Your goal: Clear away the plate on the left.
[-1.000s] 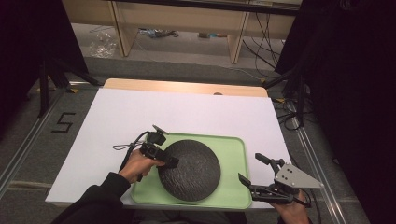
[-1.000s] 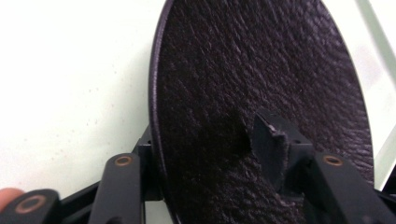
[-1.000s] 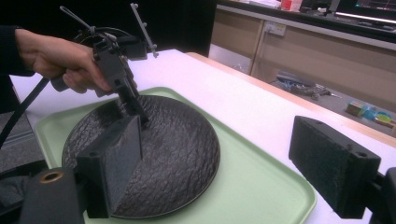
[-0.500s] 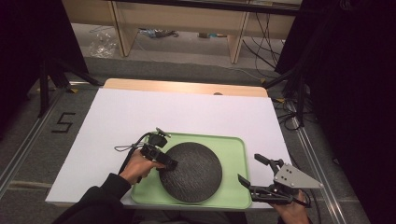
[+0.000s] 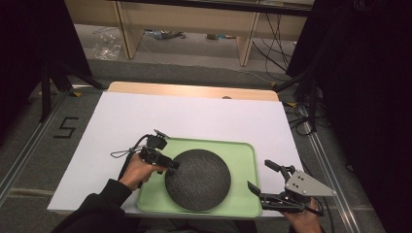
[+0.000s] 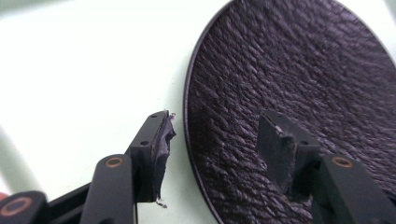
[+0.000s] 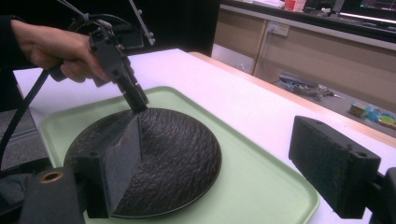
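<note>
Black jaws of your right hand-held gripper (image 5: 265,178) stand wide apart, gripping nothing, at the near right corner of the pale green rectangular plastic tray (image 5: 243,154). Beyond it, the round dark textured plate (image 5: 197,179) lies flat in the tray on the white-covered counter (image 5: 194,116). Your left hand-held gripper (image 5: 171,165) meets the plate's left rim: its jaws have just been opening and straddle the edge without pressing it, one over the plate (image 6: 299,84), one over the tray (image 6: 93,74).
</note>
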`<action>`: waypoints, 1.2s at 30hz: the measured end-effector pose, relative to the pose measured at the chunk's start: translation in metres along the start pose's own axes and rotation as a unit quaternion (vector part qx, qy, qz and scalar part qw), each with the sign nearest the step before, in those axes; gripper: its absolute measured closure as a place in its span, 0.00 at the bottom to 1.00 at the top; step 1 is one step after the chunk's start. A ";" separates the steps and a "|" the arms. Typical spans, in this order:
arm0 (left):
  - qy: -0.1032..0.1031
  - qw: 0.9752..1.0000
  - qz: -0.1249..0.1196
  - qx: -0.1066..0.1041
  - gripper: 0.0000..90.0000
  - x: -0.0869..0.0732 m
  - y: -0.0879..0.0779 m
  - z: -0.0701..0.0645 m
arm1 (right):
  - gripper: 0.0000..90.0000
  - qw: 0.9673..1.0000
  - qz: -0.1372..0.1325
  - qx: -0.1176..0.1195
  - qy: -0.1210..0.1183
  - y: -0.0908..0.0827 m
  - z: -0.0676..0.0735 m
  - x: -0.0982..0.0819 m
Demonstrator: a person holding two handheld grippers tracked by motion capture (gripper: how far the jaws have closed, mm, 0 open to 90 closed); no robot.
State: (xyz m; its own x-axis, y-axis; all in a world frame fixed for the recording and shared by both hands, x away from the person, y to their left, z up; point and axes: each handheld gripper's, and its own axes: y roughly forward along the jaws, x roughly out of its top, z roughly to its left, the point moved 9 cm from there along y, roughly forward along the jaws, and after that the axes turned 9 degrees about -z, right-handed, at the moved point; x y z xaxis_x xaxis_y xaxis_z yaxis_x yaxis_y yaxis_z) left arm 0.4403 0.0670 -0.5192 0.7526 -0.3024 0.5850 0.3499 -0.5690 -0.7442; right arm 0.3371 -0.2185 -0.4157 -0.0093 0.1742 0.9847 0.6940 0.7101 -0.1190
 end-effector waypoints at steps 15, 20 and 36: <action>0.032 0.995 -0.089 0.006 0.39 0.007 -0.025 -0.014 | 0.20 1.000 0.001 -0.001 0.007 0.000 0.000 0.000; 0.035 0.994 -0.100 0.001 0.36 0.005 -0.032 -0.012 | 0.20 1.000 0.002 0.000 0.004 0.000 -0.001 -0.001; 0.041 0.984 -0.171 0.000 0.31 0.005 -0.061 -0.012 | 0.20 1.000 -0.001 -0.004 0.007 0.001 -0.002 -0.001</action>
State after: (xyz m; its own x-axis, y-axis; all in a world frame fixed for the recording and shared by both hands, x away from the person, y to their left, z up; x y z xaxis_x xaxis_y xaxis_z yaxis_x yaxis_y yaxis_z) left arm 0.4163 0.0905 -0.4668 0.5432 -0.1537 0.8254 0.5749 -0.6484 -0.4991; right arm 0.3388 -0.2194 -0.4161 -0.0005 0.1624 0.9867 0.7004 0.7044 -0.1156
